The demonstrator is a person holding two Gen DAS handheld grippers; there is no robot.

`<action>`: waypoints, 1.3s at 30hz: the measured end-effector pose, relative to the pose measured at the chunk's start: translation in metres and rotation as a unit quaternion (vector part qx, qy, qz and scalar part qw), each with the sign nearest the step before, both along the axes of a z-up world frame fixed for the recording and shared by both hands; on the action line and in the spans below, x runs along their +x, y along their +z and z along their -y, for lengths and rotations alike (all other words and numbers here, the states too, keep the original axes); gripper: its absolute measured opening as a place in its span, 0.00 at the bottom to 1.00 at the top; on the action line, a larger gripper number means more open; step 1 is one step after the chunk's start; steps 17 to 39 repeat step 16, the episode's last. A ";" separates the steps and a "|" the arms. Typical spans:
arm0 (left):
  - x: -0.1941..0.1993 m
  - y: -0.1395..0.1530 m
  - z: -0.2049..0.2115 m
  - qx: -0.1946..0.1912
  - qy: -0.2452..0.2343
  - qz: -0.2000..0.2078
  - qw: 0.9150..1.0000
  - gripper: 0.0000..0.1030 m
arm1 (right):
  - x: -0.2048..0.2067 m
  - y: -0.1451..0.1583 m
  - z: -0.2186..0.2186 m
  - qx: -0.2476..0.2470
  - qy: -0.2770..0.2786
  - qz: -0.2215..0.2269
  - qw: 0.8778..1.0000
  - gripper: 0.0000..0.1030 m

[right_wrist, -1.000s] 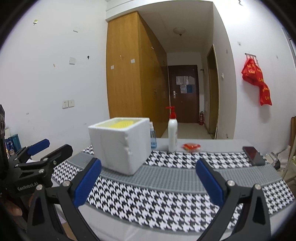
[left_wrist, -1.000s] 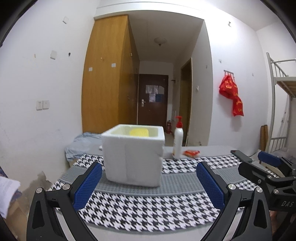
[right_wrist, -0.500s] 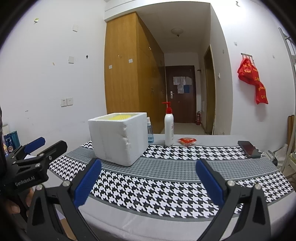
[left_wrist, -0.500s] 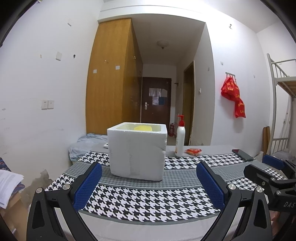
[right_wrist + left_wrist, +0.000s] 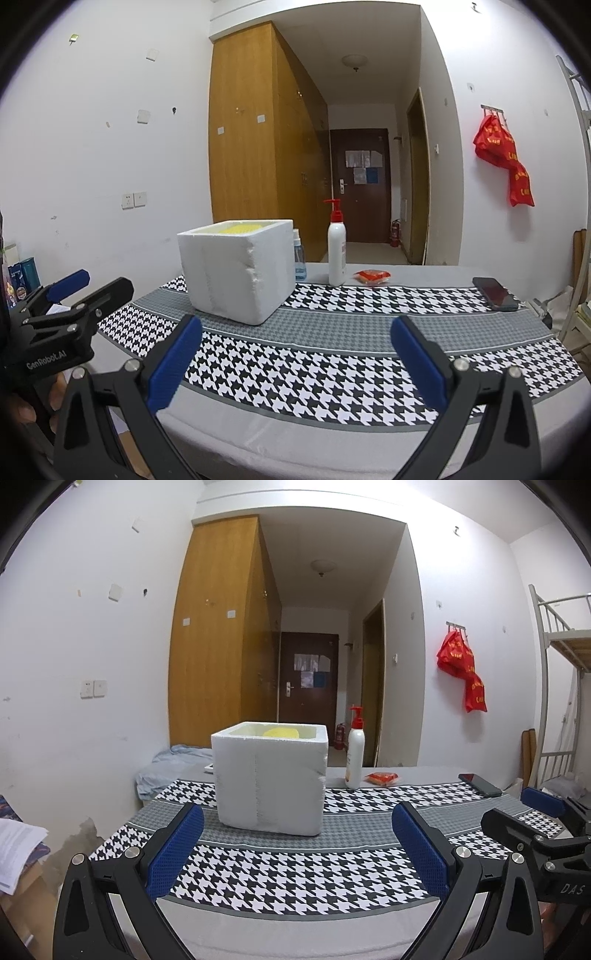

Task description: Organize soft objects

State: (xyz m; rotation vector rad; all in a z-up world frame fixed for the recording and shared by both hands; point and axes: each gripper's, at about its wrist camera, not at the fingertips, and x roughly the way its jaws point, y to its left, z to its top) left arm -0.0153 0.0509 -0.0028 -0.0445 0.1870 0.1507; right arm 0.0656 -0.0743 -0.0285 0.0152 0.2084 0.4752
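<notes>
Both views look across a surface (image 5: 295, 878) covered with a black-and-white houndstooth cloth, in a white-walled room with a wooden wardrobe and a dark door at the back.

In the left wrist view, the left tool (image 5: 295, 843) fills the bottom of the frame, its blue-padded jaws spread wide with nothing between them. Just above, at centre, stands a white foam box (image 5: 271, 779) with a yellow soft object (image 5: 280, 733) showing inside its rim. To its right stand a white pump bottle (image 5: 355, 751) and a small red packet (image 5: 382, 777), then a dark phone (image 5: 480, 784) near the right edge.

In the right wrist view, the right tool (image 5: 295, 363) sits at the bottom centre, jaws likewise wide apart and empty, well short of the box (image 5: 236, 271).

The task appears largely done. The likely risks: a tool reaching back over the light foam box could nudge or tip it, and a sweep to the right could topple the tall, narrow pump bottle.
</notes>
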 end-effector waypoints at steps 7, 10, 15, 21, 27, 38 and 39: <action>0.000 0.001 0.002 0.004 0.003 -0.001 1.000 0.99 | -0.003 0.001 0.004 0.004 -0.002 0.004 1.000 1.00; 0.000 0.001 0.004 0.005 0.000 -0.002 1.000 0.99 | -0.004 0.000 0.004 0.005 -0.003 0.003 1.000 1.00; -0.001 0.001 0.004 0.006 0.000 0.001 1.000 0.99 | -0.004 0.001 0.006 0.008 -0.003 0.002 1.000 1.00; -0.001 0.001 0.004 0.007 0.001 0.002 1.000 0.99 | -0.004 0.001 0.006 0.008 -0.004 0.002 1.000 1.00; -0.001 0.001 0.004 0.007 0.001 0.002 1.000 0.99 | -0.004 0.001 0.006 0.008 -0.004 0.002 1.000 1.00; -0.001 0.001 0.004 0.007 0.001 0.002 1.000 0.99 | -0.004 0.001 0.006 0.008 -0.004 0.002 1.000 1.00; -0.001 0.001 0.004 0.007 0.001 0.002 1.000 0.99 | -0.004 0.001 0.006 0.008 -0.004 0.002 1.000 1.00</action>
